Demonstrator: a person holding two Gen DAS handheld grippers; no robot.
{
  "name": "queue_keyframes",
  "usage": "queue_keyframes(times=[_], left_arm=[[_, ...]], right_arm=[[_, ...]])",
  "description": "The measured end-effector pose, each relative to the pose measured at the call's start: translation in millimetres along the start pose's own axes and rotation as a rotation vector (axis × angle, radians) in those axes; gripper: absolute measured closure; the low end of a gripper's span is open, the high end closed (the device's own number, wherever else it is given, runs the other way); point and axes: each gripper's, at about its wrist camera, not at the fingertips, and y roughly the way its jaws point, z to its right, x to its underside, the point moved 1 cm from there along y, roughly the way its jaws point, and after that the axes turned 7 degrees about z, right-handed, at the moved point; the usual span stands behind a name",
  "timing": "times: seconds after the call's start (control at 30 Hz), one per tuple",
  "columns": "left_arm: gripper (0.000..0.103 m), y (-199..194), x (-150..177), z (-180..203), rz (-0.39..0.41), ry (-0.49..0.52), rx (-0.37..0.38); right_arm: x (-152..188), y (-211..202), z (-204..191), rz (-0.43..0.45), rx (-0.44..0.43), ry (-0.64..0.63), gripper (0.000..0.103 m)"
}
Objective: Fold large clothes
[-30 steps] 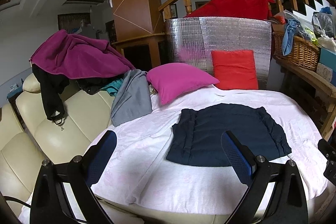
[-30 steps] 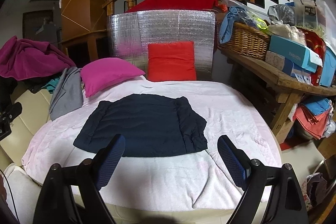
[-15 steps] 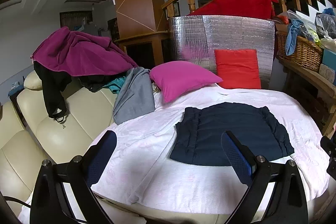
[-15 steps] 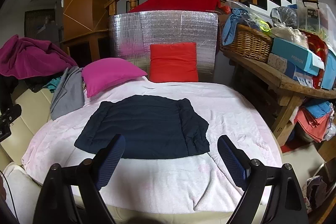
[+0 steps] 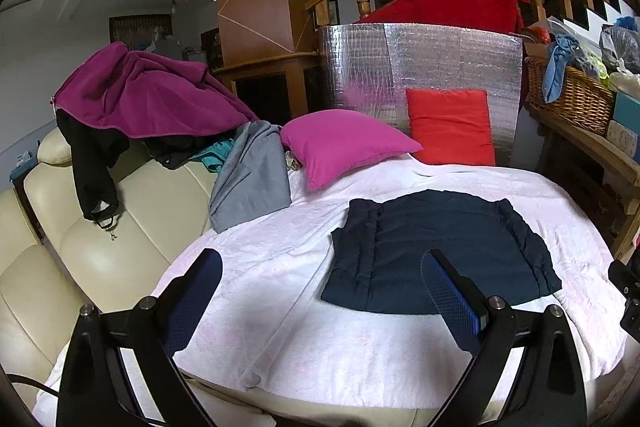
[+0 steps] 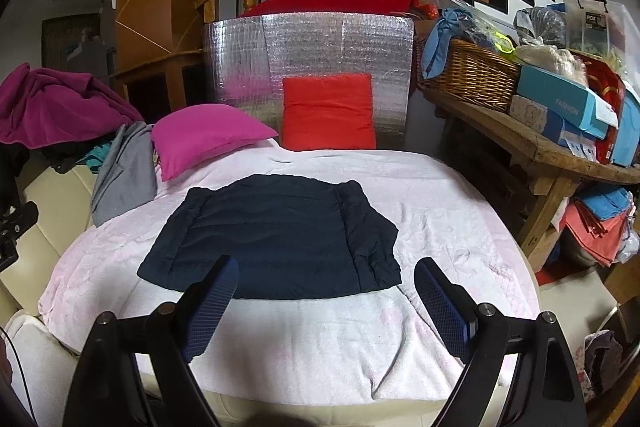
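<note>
A dark navy quilted garment [image 5: 436, 251] [image 6: 280, 235] lies folded flat into a rough rectangle on the pale pink blanket [image 5: 280, 307] [image 6: 320, 339]. My left gripper [image 5: 320, 291] hovers open above the blanket's near edge, to the left of the garment, with nothing between its blue pads. In the right wrist view my right gripper [image 6: 326, 291] is open too, held over the garment's near edge and apart from it. A grey garment [image 5: 252, 187] and a magenta garment [image 5: 148, 95] hang over the cream sofa back.
A magenta cushion [image 5: 344, 147] and a red cushion [image 5: 450, 125] lean at the far side before a silver foil panel [image 6: 308, 47]. A cream sofa [image 5: 100, 239] is left. On the right a wooden bench [image 6: 540, 147] carries a wicker basket [image 6: 472, 75] and boxes.
The left wrist view has drifted slightly, so the scene sits a little further right and higher than a second ago. Both grippers stay open and the navy garment has not moved.
</note>
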Motion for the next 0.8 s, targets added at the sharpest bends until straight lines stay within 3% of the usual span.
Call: queue_keyframes(times=[0.5,0.8], left_arm=[[0.004,22,2,-16,-0.016,0.015,0.001],[0.004,22,4,-17,-0.025,0.0,-0.009]], right_arm=[[-8,28,-26,-0.006,-0.007,-0.009,0.011],[0,29,-20,-0.024,-0.018,0.004,0.011]])
